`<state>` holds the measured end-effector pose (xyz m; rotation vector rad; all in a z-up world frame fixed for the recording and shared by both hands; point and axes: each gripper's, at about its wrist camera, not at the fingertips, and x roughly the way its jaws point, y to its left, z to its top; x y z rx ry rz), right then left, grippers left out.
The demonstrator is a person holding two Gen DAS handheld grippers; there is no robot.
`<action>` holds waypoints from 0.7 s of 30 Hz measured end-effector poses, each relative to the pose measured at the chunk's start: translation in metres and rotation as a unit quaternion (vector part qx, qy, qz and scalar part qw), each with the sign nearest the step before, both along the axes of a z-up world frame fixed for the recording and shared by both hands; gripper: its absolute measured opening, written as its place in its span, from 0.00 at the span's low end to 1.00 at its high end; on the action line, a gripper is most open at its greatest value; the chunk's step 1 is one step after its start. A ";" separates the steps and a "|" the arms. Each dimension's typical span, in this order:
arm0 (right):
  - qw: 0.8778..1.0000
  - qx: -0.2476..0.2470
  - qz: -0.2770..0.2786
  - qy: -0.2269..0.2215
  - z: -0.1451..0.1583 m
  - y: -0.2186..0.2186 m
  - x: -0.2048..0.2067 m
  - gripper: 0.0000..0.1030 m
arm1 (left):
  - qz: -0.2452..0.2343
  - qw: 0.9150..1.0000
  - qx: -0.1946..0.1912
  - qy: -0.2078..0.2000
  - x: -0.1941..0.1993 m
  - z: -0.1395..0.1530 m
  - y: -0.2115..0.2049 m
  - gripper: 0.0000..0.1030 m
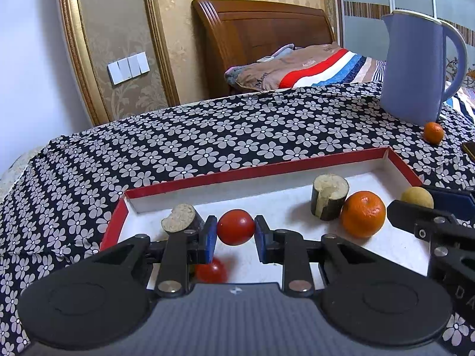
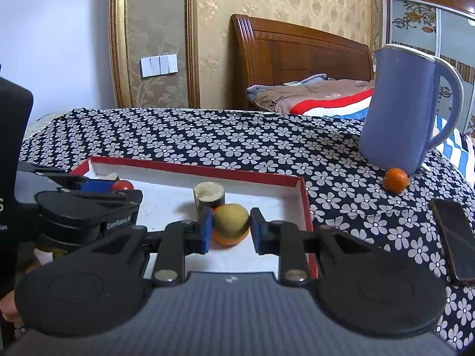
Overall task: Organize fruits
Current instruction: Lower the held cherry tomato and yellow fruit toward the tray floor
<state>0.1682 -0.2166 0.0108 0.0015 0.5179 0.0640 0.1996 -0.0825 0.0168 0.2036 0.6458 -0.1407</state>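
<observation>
Over the red-rimmed tray (image 1: pixel 403 166), the left gripper (image 1: pixel 236 231) clamps a red tomato (image 1: pixel 236 227) and the right gripper (image 2: pixel 231 228) clamps a yellow-green fruit (image 2: pixel 231 218), each seemingly held for sorting.

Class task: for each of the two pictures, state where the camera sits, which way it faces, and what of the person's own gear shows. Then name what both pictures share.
Left wrist view: sits on the left gripper, facing forward and down over the red-rimmed tray; its fingers clamp a red tomato; the right gripper enters from the right.
Right wrist view: sits on the right gripper, facing likewise; its fingers clamp a yellowish fruit; the left gripper shows at left.
Shared: tray, blue jug, small orange beside it, floral cloth.
</observation>
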 end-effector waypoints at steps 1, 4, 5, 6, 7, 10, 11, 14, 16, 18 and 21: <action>1.000 0.001 0.000 0.001 0.000 0.000 0.000 0.25 | 0.000 1.000 -0.001 0.002 0.001 0.000 0.000 0.25; 1.000 0.001 -0.004 0.002 -0.001 -0.001 0.001 0.25 | 0.002 1.000 -0.002 0.004 0.003 -0.001 0.000 0.25; 1.000 0.001 -0.004 0.003 -0.001 -0.001 0.001 0.25 | 0.003 1.000 -0.001 0.004 0.004 -0.001 0.000 0.25; 1.000 0.002 -0.004 0.004 -0.001 -0.002 0.002 0.25 | 0.003 1.000 -0.001 0.004 0.004 -0.001 0.000 0.25; 1.000 0.003 -0.005 0.004 -0.001 -0.002 0.002 0.25 | 0.003 1.000 0.000 0.004 0.005 -0.001 0.000 0.25; 1.000 0.003 -0.007 0.004 -0.002 -0.002 0.003 0.25 | 0.003 1.000 0.000 0.005 0.006 -0.002 -0.001 0.25; 1.000 0.003 -0.007 0.005 -0.002 -0.002 0.003 0.25 | 0.003 1.000 -0.001 0.006 0.007 -0.002 -0.002 0.25; 1.000 0.004 -0.008 0.007 -0.003 -0.003 0.005 0.25 | 0.004 1.000 -0.002 0.008 0.007 -0.003 -0.002 0.25; 1.000 0.004 -0.009 0.009 -0.004 -0.003 0.005 0.25 | 0.003 1.000 -0.001 0.009 0.008 -0.003 -0.003 0.25; 1.000 0.005 -0.010 0.010 -0.004 -0.003 0.005 0.25 | 0.003 1.000 0.000 0.009 0.008 -0.003 -0.004 0.25; 1.000 0.006 -0.012 0.012 -0.006 -0.004 0.006 0.25 | 0.004 1.000 0.000 0.010 0.009 -0.004 -0.004 0.25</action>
